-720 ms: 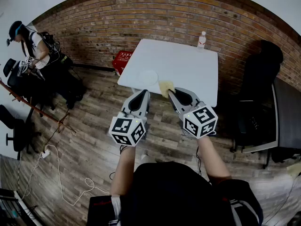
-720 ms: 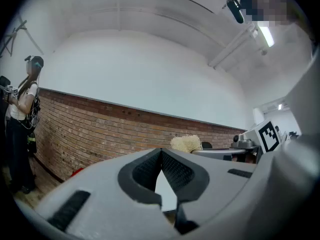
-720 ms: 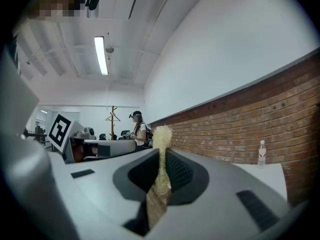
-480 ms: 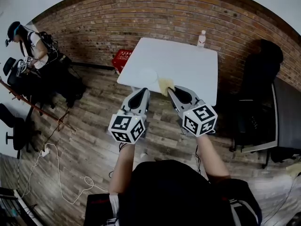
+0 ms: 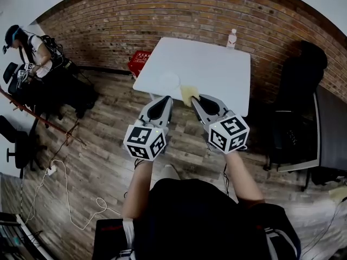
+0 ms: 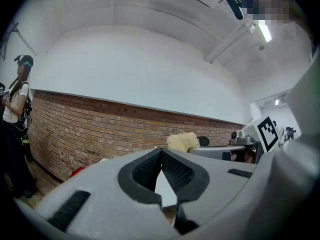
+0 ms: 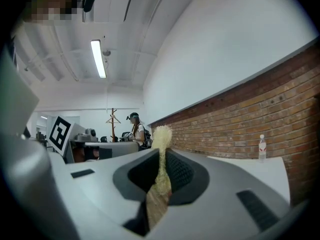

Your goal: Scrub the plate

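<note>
Pinching a fuzzy, flat yellow scrubber [image 5: 188, 94] in my right gripper [image 5: 195, 99], I hold my left gripper [image 5: 167, 99] alongside, jaws together and empty, both pointing at the round white plate [image 5: 169, 81] near the table's [image 5: 217, 64] near edge.

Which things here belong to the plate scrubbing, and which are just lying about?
For the job: plate on the white table; yellow scrubber clamped in the right gripper; left gripper, shut and empty.

Lying about: water bottle; red crate; black chair.
</note>
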`<state>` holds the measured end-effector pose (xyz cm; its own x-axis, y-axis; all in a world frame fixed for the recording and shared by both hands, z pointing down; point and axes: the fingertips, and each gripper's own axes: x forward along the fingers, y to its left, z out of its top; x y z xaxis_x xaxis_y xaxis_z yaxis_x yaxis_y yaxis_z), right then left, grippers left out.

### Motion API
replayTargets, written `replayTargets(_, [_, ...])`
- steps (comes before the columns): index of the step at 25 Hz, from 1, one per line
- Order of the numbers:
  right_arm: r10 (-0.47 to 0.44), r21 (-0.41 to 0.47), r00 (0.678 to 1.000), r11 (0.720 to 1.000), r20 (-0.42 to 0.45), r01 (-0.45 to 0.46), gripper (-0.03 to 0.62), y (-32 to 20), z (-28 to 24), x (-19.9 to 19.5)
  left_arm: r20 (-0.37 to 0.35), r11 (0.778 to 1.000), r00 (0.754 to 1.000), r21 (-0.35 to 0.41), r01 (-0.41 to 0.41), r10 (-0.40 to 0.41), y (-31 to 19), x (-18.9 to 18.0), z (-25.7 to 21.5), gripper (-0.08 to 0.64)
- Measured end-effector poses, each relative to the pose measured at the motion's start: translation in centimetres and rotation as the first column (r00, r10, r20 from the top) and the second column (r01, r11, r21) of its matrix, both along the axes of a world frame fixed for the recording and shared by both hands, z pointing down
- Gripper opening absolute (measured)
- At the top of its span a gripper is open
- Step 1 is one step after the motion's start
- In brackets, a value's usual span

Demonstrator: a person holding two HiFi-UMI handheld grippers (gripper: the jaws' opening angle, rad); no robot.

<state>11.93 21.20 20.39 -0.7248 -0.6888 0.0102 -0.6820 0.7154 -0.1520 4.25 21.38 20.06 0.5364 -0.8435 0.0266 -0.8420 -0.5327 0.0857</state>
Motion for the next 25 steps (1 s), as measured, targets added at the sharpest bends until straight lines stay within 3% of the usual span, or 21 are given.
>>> replayTargets(10, [-0.006,-0.028,1.000,1.000,-0.015,0.005,0.043,-2.1,1.6,-0.5,-0.026,1.000,1.000,-0.030,-0.007,0.007,-2.5,-0.4,1.4,0.018])
replayTargets(25, [-0.001,-0.045,1.000,0.999,-0.009,0.000,0.043,-12.4,1.6,-3.9,-0.050,1.000,0.999,-0.011,0.007,-0.008,-12.9,-4.2,1.4,0.018])
